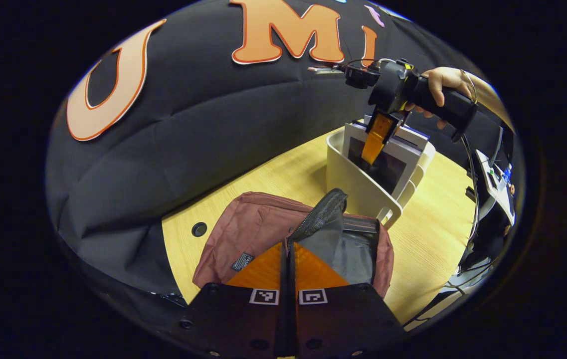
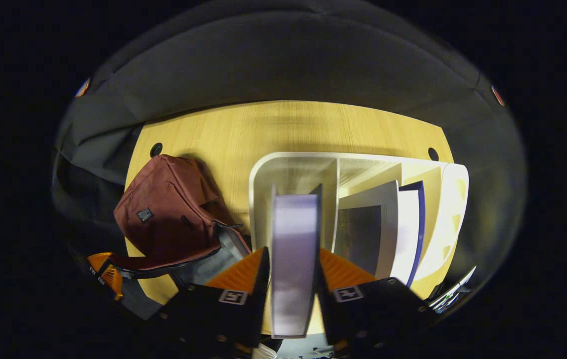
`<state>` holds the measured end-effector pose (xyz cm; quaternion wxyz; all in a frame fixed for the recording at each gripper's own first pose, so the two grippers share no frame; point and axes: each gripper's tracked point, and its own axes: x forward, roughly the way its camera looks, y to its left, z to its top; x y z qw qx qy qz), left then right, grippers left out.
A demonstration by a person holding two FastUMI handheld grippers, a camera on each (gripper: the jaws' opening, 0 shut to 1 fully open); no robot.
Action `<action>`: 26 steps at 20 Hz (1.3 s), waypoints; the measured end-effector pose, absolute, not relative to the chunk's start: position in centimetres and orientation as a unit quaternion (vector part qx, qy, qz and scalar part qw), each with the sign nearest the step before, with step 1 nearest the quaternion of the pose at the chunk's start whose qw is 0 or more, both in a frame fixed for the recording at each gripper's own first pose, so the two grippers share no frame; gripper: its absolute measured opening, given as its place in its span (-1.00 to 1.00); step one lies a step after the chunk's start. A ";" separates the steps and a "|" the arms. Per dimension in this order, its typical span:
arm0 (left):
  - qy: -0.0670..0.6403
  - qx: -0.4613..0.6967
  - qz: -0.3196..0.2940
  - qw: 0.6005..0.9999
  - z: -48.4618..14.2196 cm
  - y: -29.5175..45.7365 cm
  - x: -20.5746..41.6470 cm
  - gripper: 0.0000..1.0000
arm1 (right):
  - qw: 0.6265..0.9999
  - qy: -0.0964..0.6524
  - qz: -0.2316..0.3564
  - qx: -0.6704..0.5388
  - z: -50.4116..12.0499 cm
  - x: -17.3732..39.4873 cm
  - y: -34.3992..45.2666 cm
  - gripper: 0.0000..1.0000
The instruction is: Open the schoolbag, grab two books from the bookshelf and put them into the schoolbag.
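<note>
A dark red schoolbag (image 1: 253, 229) lies on the wooden table (image 1: 428, 239), its mouth open and grey lining showing. My left gripper (image 1: 287, 259) is shut on the bag's black zipper flap (image 1: 325, 212) and holds it up. Behind the bag stands a white bookshelf (image 1: 358, 192) with upright books. A hand holds my right gripper (image 1: 375, 144) down into the shelf. In the right gripper view, that gripper (image 2: 293, 252) is shut on a pale book (image 2: 295, 224) standing in the bookshelf (image 2: 263, 189). Beside it are two more books (image 2: 393, 229). The schoolbag (image 2: 168, 214) is at the left, with the left gripper (image 2: 106, 276) at its rim.
The table has round cable holes (image 1: 199, 229) (image 2: 156, 149) (image 2: 433, 153). The black cloth wall runs close behind the table and shelf. A device with cables (image 1: 497, 179) sits off the table's right edge. Bare tabletop (image 2: 288, 129) lies behind the shelf.
</note>
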<state>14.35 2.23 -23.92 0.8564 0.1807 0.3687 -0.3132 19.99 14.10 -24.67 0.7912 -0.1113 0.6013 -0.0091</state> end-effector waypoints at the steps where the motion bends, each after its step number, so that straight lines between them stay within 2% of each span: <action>1: 0.369 0.179 -0.313 0.857 -24.0 2.2 14.3 -0.99 | 0.790 0.602 -0.013 -0.113 -24.2 20.0 14.2 -0.22; 2: 0.370 0.177 -0.314 0.856 -24.1 2.1 14.2 -0.99 | 0.792 0.599 -0.016 -0.118 -23.8 19.9 14.1 -0.26; 3: 0.369 0.175 -0.314 0.857 -24.1 2.1 14.2 -0.99 | 0.796 0.594 -0.016 -0.118 -23.2 19.7 14.0 -0.07; 4: 0.371 0.173 -0.314 0.857 -24.0 2.1 14.0 -0.99 | 0.801 0.588 -0.015 -0.111 -22.4 19.5 14.4 -0.28; 11: 0.362 0.170 -0.325 0.857 -23.7 1.8 13.3 -0.99 | 0.858 0.507 -0.022 -0.073 -11.8 17.7 14.3 -0.31; 16: 0.361 0.181 -0.324 0.856 -23.4 2.0 13.2 -0.99 | 0.900 0.436 -0.015 -0.012 -4.9 12.7 13.4 -0.31; 19: 0.355 0.191 -0.325 0.855 -22.9 1.9 13.4 -0.99 | 0.919 0.389 0.009 0.062 -2.4 8.5 13.7 -0.32; 22: 0.347 0.203 -0.324 0.857 -22.2 1.9 13.6 -0.99 | 0.923 0.352 0.034 0.152 -3.1 4.1 14.1 -0.32; 26: 0.343 0.216 -0.329 0.853 -21.6 1.1 13.7 -0.99 | 0.899 0.327 0.055 0.286 -8.5 -0.7 14.0 -0.32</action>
